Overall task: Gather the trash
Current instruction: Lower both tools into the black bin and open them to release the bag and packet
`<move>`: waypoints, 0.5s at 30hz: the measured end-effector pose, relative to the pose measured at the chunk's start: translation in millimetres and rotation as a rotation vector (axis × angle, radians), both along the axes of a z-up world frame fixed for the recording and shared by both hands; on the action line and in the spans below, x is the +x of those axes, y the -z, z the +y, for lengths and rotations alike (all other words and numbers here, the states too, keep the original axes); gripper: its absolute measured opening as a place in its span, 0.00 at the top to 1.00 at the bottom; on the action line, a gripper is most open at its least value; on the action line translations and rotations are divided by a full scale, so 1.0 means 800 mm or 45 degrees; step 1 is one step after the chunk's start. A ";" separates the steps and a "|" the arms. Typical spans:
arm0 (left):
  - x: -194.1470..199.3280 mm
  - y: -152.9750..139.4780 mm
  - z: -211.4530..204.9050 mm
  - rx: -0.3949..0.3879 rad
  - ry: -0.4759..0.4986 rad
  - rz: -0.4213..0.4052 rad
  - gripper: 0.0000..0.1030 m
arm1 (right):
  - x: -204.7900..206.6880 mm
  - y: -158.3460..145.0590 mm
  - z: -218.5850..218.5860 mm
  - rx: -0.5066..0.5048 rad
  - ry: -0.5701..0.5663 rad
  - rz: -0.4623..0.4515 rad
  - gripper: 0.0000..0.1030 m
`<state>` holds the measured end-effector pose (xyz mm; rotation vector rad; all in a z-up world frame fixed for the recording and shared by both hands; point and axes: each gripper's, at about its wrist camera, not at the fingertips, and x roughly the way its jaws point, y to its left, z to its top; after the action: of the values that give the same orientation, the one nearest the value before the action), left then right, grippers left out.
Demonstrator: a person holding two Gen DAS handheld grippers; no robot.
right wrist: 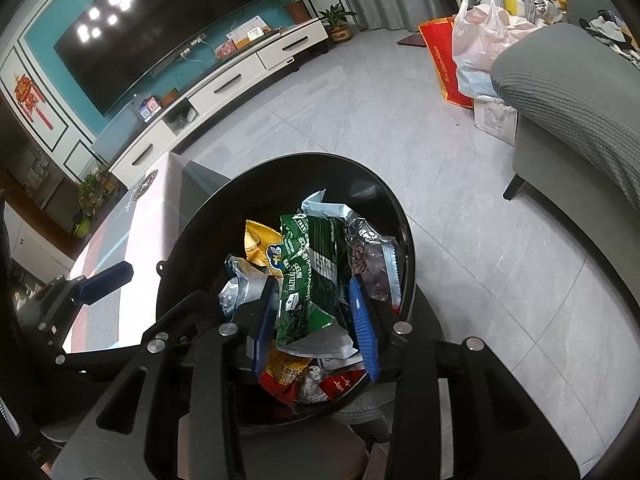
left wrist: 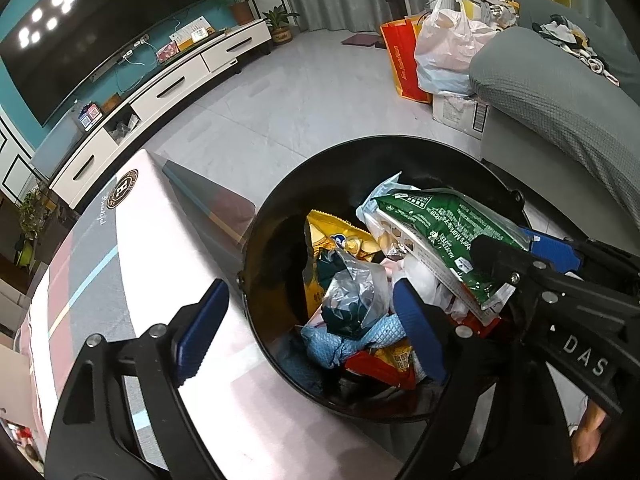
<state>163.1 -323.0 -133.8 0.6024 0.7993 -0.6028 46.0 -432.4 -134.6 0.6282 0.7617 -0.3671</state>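
Right hand-held gripper pinches green wafer bag over the black bin, not yet released. Left hand-held gripper open, empty, straddling the rim. Bin mostly full; counter beyond looks cleared.

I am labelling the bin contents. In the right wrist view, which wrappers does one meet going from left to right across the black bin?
Inside the black bin: yellow snack bag → green hazelnut wafer bag, between the right gripper fingers → silver foil wrapper.
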 end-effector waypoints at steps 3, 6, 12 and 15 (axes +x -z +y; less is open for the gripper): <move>-0.001 -0.006 0.004 -0.009 -0.003 -0.007 0.12 | -0.003 -0.004 0.000 -0.003 0.004 -0.006 0.57; -0.002 -0.012 0.008 -0.019 -0.008 -0.013 0.08 | -0.006 -0.010 0.001 -0.008 0.012 -0.017 0.50; -0.007 -0.028 0.021 -0.049 -0.025 -0.017 0.03 | -0.014 -0.024 0.002 -0.009 0.031 -0.032 0.32; -0.011 -0.039 0.031 -0.067 -0.030 -0.007 0.03 | -0.021 -0.031 0.002 -0.022 0.054 -0.012 0.20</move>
<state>154.3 -297.8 -102.9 0.5458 0.7822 -0.5983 29.2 -431.0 -109.5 0.6301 0.7365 -0.4093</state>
